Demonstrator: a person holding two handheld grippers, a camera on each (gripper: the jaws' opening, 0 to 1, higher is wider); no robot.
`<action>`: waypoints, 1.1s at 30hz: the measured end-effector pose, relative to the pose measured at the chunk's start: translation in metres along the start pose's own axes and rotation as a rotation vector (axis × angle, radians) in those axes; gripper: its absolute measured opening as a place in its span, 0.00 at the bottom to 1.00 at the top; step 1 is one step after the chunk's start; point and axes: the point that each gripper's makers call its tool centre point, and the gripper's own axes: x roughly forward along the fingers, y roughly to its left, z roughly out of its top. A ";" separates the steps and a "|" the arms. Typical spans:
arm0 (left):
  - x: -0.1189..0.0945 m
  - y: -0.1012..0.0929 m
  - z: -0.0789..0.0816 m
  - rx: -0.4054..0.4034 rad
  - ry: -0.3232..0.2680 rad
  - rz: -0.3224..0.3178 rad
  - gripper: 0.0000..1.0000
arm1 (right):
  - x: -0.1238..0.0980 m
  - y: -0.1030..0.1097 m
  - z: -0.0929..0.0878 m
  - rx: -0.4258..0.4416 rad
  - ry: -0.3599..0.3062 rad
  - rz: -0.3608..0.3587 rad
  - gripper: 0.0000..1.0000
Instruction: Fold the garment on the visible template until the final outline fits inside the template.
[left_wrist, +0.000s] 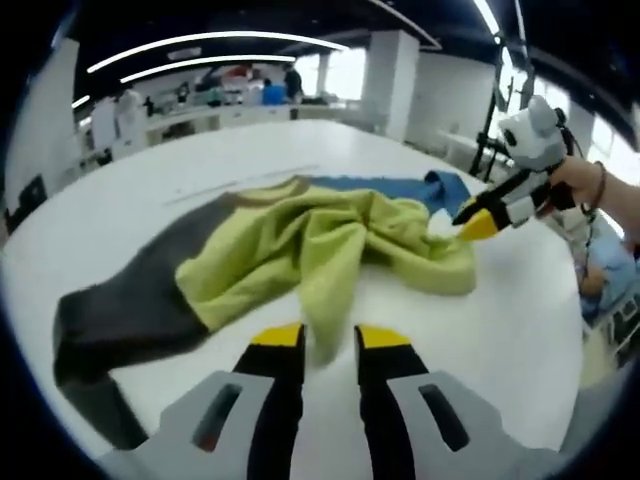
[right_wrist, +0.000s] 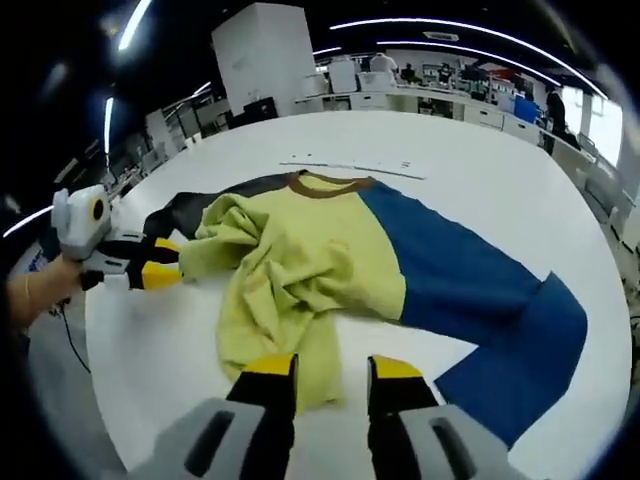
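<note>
The garment (right_wrist: 330, 260) lies bunched on the white bench (right_wrist: 480, 190), with a yellow-green body, a brown collar (right_wrist: 328, 183) at 12 o'clock in the right gripper view, a blue sleeve (right_wrist: 480, 300) running out to 4 o'clock and a dark grey sleeve (left_wrist: 110, 310) at 8 o'clock in the left gripper view. Its long axis runs sleeve to sleeve, across both lines of sight.

The left hand-held gripper (left_wrist: 329, 338) stands with jaws apart, a yellow-green fold (left_wrist: 325, 300) lying between the tips; whether it is pinched I cannot tell. The right hand-held gripper (right_wrist: 333, 370) also stands with jaws apart, astride the lower hem (right_wrist: 315, 385). In the left gripper view its tips reach the far cloth edge at 2 o'clock.

Judgement: both hand-held grippers are at the body cloth from opposite sides; the next move calls for spreading it flat.

2 thin marks (right_wrist: 350, 163) on the bench beyond the collar may be template lines. No brand, label or legible writing is seen.
</note>
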 end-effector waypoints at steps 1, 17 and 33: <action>0.001 0.001 0.001 0.005 -0.003 -0.002 0.14 | -0.003 0.005 -0.003 -0.001 0.004 -0.006 0.22; 0.005 0.005 -0.005 -0.002 0.020 -0.007 0.01 | 0.004 0.004 -0.016 -0.016 0.036 -0.034 0.01; -0.026 0.003 -0.002 -0.006 0.019 -0.003 0.00 | -0.013 0.002 -0.013 0.061 -0.019 -0.040 0.00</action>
